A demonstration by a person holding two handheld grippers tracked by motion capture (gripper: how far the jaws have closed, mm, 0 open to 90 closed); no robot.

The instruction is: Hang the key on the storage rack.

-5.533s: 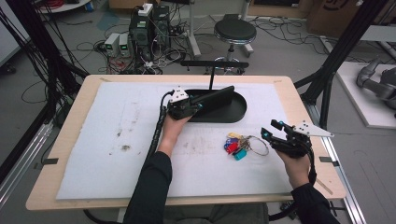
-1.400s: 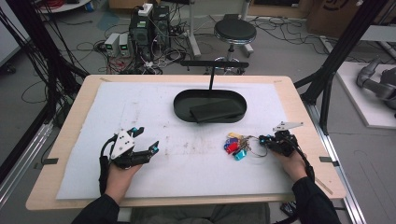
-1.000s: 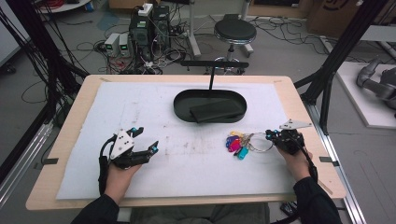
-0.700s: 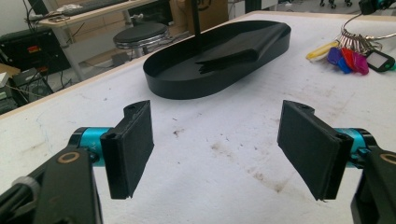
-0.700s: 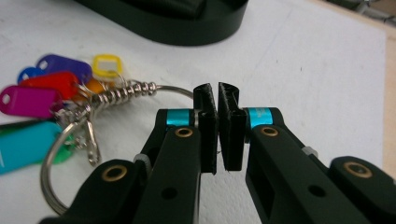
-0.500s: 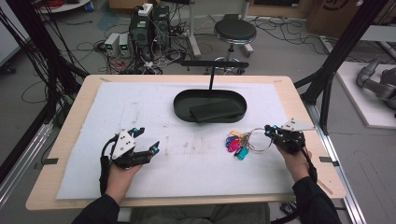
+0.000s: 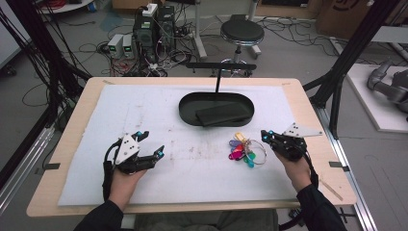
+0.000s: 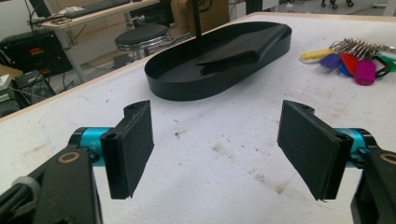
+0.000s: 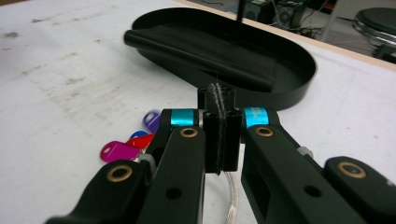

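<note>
Compared with a second ago, the right gripper [image 7: 266, 136] has drawn back toward the table's right edge and lifted a little, and the bunch of coloured key tags [image 7: 241, 149] has shifted slightly with it. Its jaws are pressed together on the clear ring loop [image 9: 232, 191] of that bunch, whose tags rest on the white mat [image 7: 159, 110] just in front of the black oval tray [image 7: 187, 108]. The left gripper [image 7: 150, 146] lies level on the mat at the left, unmoved, jaws spread wide and empty
</note>
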